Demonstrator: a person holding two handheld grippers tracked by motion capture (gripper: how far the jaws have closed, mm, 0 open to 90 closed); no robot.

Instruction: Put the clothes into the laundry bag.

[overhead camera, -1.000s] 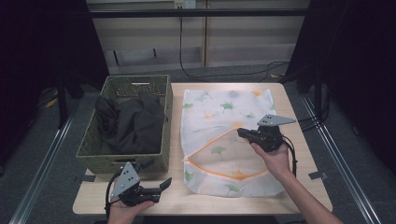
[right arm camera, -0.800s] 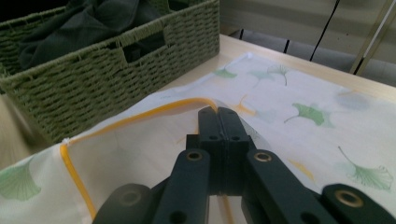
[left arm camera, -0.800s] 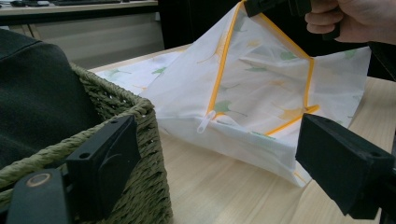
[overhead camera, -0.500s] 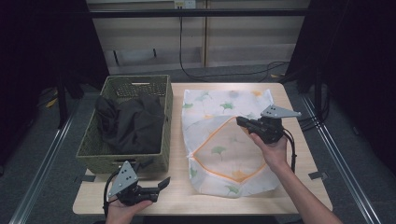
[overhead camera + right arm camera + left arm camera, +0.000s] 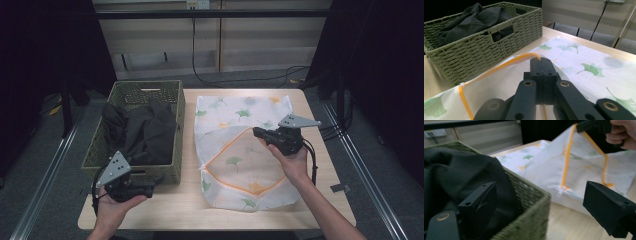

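The right tool [image 5: 258,132] is clamped together on the orange-trimmed edge of the white leaf-print bag [image 5: 240,150], pinching the trim at the top of the bag's mouth and holding that edge up off the counter [image 5: 175,210]. In the right gripper view the two jaws stand pressed flat against each other with the orange trim [image 5: 506,62] running out from between them, and the mouth gapes open below.

The bag lies spread across the middle and right of the counter, its far end close to the back edge and its near end just short of the front edge. A bare strip of wood runs along the front and down the right side.

The left tool [image 5: 150,187] hangs at the near left corner of the counter, just in front of the green woven basket [image 5: 172,172]. Its jaws stand well apart with nothing between them, and they have just been widening a little. In the left gripper view they frame the basket's near corner and the lifted bag beyond.

The basket sits on the left of the counter, its right wall just beside the bag. Inside it lies a heap of dark cloth [image 5: 142,132] that rises above the rim.
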